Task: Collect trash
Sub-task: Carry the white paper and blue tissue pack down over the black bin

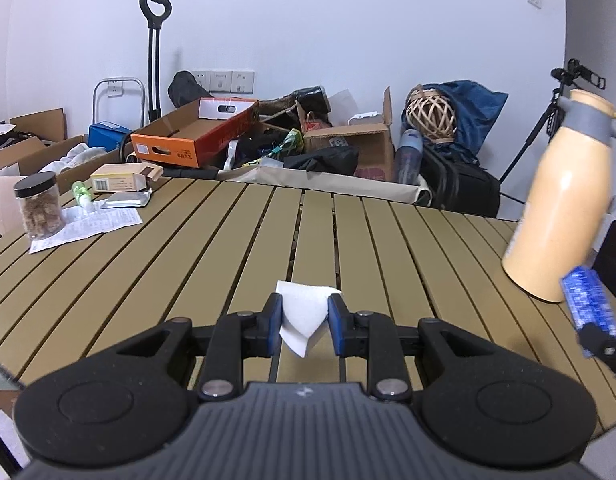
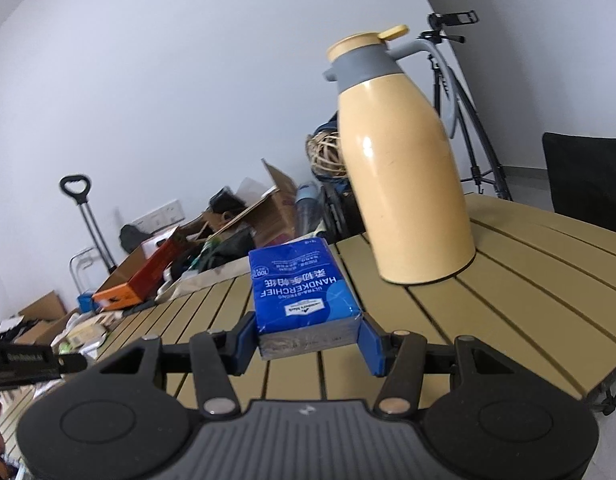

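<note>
Tissue [image 1: 301, 318], lower tip behind claw [image 1: 303, 322].

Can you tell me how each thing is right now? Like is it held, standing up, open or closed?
left gripper: shut on white tissue.
right gripper: shut on blue tissue pack.
yellow jug: upright on the table, lid closed.
snack jar: upright, black lid on.

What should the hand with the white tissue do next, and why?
Probably carry it off to wherever the trash goes. The left gripper is already shut on the white tissue above the slatted table, and no bin shows in either view, so finding one likely comes first.
</note>
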Available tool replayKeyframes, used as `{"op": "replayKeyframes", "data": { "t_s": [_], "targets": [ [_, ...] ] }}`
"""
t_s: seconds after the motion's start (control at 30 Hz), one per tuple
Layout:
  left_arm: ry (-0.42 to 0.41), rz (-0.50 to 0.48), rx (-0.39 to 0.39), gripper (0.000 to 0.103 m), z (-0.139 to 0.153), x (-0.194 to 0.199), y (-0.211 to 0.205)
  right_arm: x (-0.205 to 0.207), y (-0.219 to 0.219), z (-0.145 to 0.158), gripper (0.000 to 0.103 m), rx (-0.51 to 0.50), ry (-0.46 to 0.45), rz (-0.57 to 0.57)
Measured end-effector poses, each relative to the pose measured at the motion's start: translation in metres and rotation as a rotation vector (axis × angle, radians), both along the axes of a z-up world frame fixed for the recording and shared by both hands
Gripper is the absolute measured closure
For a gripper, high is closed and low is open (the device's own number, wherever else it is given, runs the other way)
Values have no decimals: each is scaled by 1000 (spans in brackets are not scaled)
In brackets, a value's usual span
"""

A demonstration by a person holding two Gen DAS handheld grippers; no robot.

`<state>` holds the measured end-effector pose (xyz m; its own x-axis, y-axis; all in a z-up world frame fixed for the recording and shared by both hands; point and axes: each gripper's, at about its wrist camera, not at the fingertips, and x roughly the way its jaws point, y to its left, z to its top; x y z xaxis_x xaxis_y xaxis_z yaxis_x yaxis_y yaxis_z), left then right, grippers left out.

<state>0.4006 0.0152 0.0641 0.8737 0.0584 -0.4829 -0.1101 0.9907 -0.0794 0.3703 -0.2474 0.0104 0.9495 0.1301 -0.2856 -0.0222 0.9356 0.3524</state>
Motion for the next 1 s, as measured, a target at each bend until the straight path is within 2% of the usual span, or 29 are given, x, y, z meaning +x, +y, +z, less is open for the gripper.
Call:
{"op": "replayKeyframes", "data": {
  "t_s": [0.27, 0.43, 0.77, 1.0],
  "targets": [
    [-22, -26, -10, 78, 1, -55, 6, -42, 15, 0, 51, -45, -24, 45],
    [-32, -25, -11, 78, -5, -84, 10, -68, 20, -9, 51, -72, -6, 76],
    [11, -23, -22, 78, -34, -131, 23, -124, 31, -28, 51, -129, 0, 167],
    [60, -34, -18, 78, -62, -156, 30, -158, 42, -52, 51, -160, 75, 240]
  ]
}}
